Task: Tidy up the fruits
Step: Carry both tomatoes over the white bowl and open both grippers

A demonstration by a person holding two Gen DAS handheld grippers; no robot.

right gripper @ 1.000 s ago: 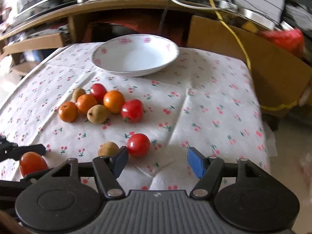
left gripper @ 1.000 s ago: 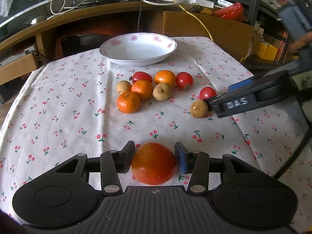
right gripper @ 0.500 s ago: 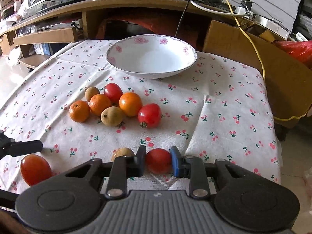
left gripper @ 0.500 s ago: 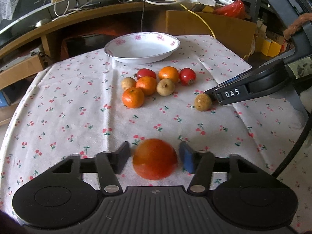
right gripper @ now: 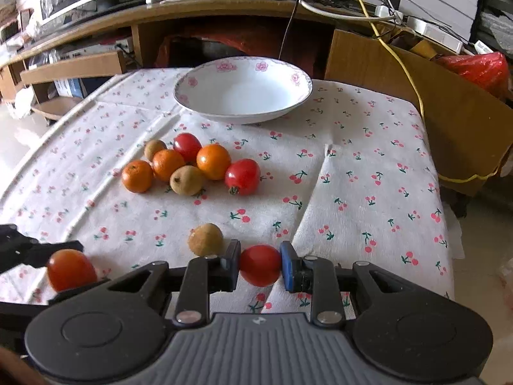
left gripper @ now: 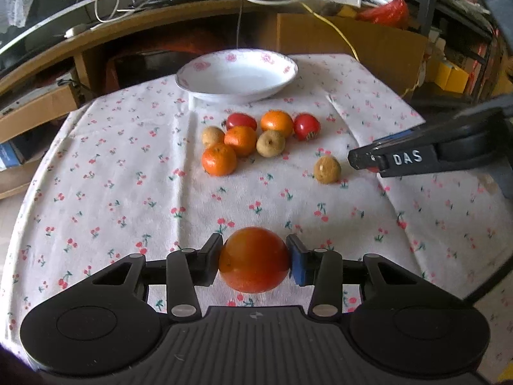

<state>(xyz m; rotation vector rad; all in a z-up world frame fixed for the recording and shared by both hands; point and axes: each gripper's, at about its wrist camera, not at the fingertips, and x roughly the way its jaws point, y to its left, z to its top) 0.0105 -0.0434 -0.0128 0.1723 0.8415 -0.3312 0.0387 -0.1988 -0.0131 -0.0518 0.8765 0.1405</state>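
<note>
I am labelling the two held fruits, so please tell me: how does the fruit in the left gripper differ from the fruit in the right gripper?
The left fruit is orange-red; the right fruit is a purer red. The left fruit looks larger and spreads the left gripper wider, while the right gripper closes narrower on the right fruit. Both are round, smooth and glossy, clamped between the pads. The bowl holds no fruit.

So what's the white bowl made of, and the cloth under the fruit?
The bowl looks like glazed ceramic, maybe porcelain: smooth, shiny white, with pink flowers printed on the rim. The tablecloth looks like soft woven or paper-like fabric: matte, creased along folds, printed with small cherries.
</note>
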